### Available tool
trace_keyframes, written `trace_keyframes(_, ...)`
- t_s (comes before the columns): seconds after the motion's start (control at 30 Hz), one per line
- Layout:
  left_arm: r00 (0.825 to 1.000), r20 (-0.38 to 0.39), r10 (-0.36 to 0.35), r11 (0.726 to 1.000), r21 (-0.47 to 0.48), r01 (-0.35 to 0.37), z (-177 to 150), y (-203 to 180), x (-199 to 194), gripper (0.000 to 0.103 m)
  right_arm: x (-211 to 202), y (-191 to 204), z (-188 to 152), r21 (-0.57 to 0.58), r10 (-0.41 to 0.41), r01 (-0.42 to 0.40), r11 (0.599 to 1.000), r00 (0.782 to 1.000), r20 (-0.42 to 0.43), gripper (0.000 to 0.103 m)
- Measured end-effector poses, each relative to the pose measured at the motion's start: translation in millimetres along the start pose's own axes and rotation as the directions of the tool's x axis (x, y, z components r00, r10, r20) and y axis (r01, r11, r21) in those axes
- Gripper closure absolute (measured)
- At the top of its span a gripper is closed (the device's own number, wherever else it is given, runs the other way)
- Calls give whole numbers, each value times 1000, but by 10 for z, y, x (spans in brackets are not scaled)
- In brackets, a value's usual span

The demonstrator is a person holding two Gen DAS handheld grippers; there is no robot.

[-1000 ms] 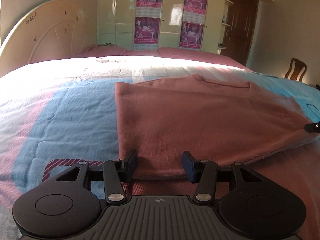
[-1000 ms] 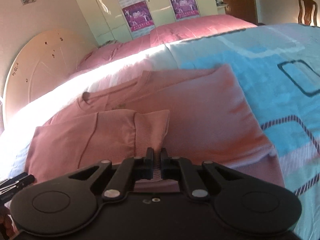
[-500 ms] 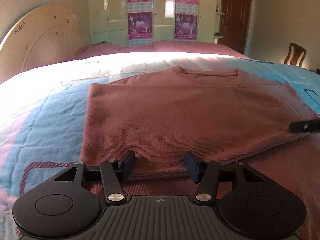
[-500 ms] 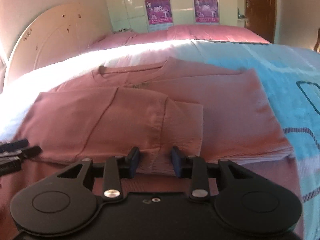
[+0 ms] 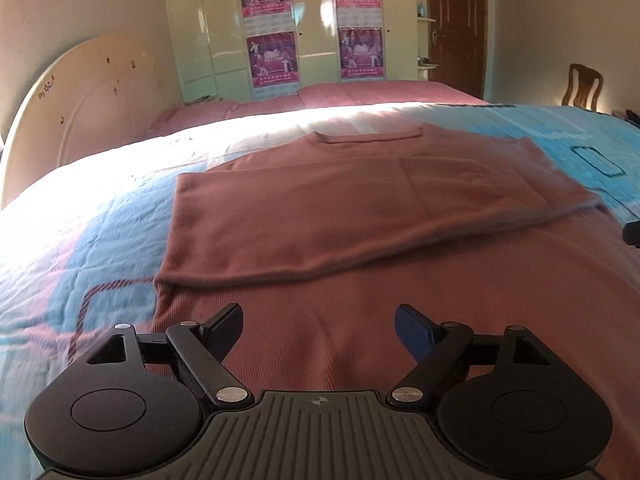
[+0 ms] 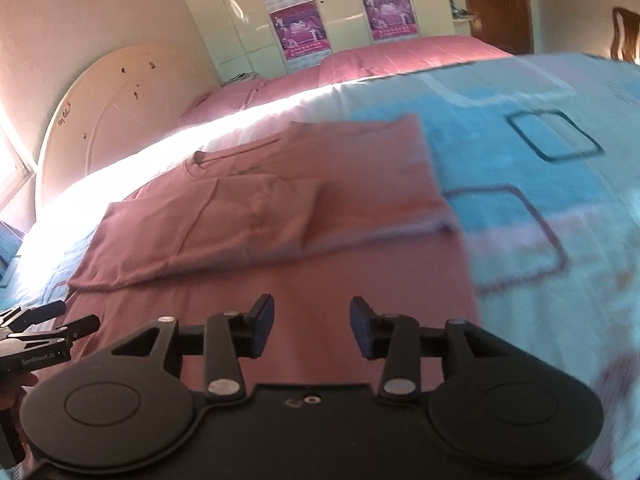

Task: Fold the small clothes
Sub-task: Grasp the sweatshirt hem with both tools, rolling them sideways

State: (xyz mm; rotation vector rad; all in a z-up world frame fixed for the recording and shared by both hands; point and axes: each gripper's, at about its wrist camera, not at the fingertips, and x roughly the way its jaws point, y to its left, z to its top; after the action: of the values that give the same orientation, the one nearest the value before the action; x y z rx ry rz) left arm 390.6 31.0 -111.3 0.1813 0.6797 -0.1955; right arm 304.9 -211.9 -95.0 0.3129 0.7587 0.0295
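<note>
Both your left hand-held gripper (image 5: 318, 330) and right hand-held gripper (image 6: 312, 326) are released above the sweater (image 5: 360, 216). Pinch the near hem at matching corners, then fold evenly toward the collar (image 5: 368, 138).

Left tongs (image 5: 318, 330) spread wide, nothing between them, over pink sweater (image 5: 360, 216) with sleeves folded in, flat on patterned bed (image 5: 80, 248); wardrobe (image 5: 300, 28) behind.
</note>
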Motion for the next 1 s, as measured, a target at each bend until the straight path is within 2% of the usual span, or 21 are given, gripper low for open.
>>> trace_keyframes(0.07, 1000, -5, -14, 1000, -1, 14, -104, -17, -168, 21, -177, -136, -96, 9, -5, 5, 1000, 1000, 4, 59)
trace_keyframes(0.2, 999, -29, 22, 999, -39, -23, -399, 115, -498, 24, -473, -483, -308, 83, 10, -8, 997, 1000, -14, 58)
trace_keyframes(0.27, 998, -52, 30, 996, -86, -34, -576, 259, -664, 31, -580, -639, -422, 127, 35, -32, 991, 999, -29, 58)
trace_keyframes(0.37, 995, -96, 30, 984, -173, -46, -868, 477, -878, 36, -727, -815, -642, 165, 60, -50, 985, 997, -54, 58)
trace_keyframes(0.47, 993, -117, -19, 958, -285, -15, -1157, 693, -1087, 37, -840, -1002, -861, 216, 88, -69, 974, 993, -79, 58)
trace_keyframes(0.53, 990, -106, -91, 928, -369, 46, -1316, 806, -1177, 38, -890, -1122, -1001, 269, 124, -97, 958, 988, -87, 59)
trace_keyframes(0.6, 983, -59, -172, 877, -464, 125, -1480, 923, -1311, 40, -957, -1219, -1119, 323, 173, -143, 936, 983, -65, 59)
trace_keyframes(0.67, 976, -26, -217, 827, -536, 170, -1619, 1012, -1369, 45, -992, -1297, -1217, 399, 232, -192, 897, 971, -54, 59)
trace_keyframes(0.73, 966, 9, -260, 769, -602, 213, -1769, 1055, -1413, 50, -1007, -1325, -1308, 447, 302, -249, 859, 952, -52, 59)
trace_keyframes(0.83, 945, 71, -319, 670, -688, 278, -1920, 1140, -1385, 52, -1025, -1291, -1373, 448, 331, -276, 850, 943, -47, 60)
trace_keyframes(0.9, 924, 112, -365, 603, -728, 326, -1951, 1158, -1284, 52, -981, -1291, -1358, 467, 353, -294, 834, 935, -43, 62)
trace_keyframes(0.93, 916, 125, -381, 585, -735, 343, -1937, 1146, -1223, 52, -942, -1287, -1342, 473, 365, -304, 827, 930, -39, 65)
trace_keyframes(0.97, 913, 131, -387, 582, -733, 352, -1925, 1120, -1162, 55, -895, -1291, -1319, 482, 368, -307, 821, 929, -34, 70)
trace_keyframes(1.0, 915, 127, -383, 593, -726, 348, -1872, 1083, -1109, 60, -846, -1300, -1301, 495, 369, -306, 813, 929, -32, 73)
